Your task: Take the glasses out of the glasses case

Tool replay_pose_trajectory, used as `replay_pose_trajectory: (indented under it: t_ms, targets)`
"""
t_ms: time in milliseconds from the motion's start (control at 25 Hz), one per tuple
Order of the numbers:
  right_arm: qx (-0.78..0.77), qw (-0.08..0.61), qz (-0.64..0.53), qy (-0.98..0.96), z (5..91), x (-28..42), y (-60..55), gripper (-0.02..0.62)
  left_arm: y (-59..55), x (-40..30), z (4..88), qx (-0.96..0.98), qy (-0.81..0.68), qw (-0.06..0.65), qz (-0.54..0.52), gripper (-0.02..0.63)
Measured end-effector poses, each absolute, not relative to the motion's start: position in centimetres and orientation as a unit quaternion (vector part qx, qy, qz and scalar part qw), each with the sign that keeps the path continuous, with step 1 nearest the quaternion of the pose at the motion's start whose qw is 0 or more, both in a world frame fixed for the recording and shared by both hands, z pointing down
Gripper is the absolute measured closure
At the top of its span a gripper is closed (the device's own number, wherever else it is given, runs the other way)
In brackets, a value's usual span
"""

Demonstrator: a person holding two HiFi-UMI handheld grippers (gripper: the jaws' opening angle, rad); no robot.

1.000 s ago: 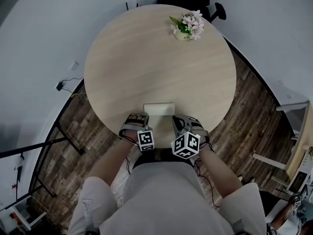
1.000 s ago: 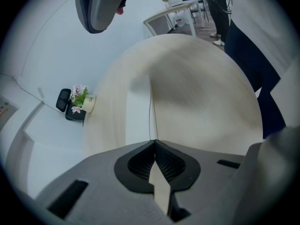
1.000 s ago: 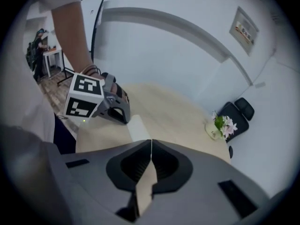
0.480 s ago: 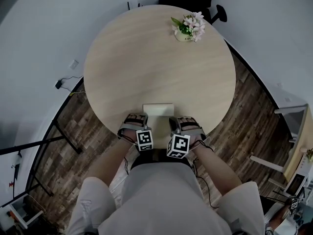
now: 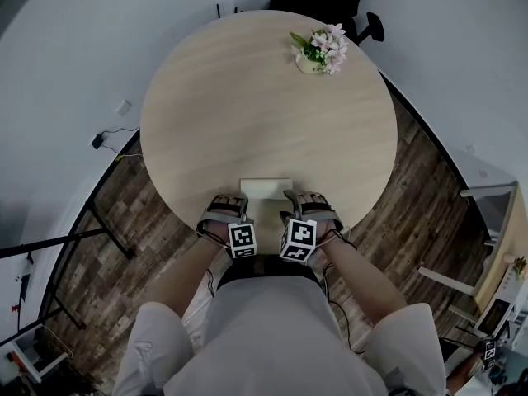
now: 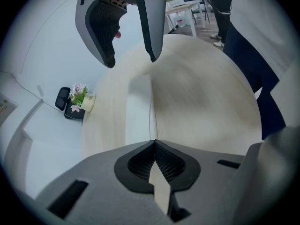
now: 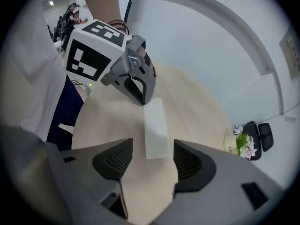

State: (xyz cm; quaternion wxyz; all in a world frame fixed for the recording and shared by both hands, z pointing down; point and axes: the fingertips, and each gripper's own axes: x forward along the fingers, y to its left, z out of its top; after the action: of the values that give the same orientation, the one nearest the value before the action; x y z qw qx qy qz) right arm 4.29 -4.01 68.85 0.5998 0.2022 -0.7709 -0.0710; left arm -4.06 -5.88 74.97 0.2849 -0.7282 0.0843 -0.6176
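Glasses case [image 5: 266, 187], apparently closed (long axis left-right)

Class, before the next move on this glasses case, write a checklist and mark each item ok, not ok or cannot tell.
1. Glasses case flat on table: ok.
2. Left gripper shut, tip at one case end: ok.
3. Right gripper jaws have just been opening, now apart, case end between them untouched: ok.
4. Lid open: not ok, looks closed.
5. Glasses inside: cannot tell.
6. Flower pot far from case: ok.
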Motion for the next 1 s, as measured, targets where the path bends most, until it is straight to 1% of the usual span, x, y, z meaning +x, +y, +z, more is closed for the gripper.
replay_pose_trajectory:
  t_ms: [280,600,1000]
  targets:
    - [0.173,0.613,-0.069,-0.767,71.3,4.4,-5.6,0.337,-5.9,-4.0,74.8,-0.728,0.087,0.282,-0.619,0.601]
    - [0.143,0.64,-0.058,-0.753,73.7,4.3,-7.4,0.337,-6.2,-4.0,74.7,-0.733,0.102,0.276,-0.613,0.601]
    - [0.138,0.648,-0.043,-0.748,74.6,4.5,-8.0,0.339,-5.9,-4.1,74.9,-0.74,0.111,0.274,-0.605,0.601]
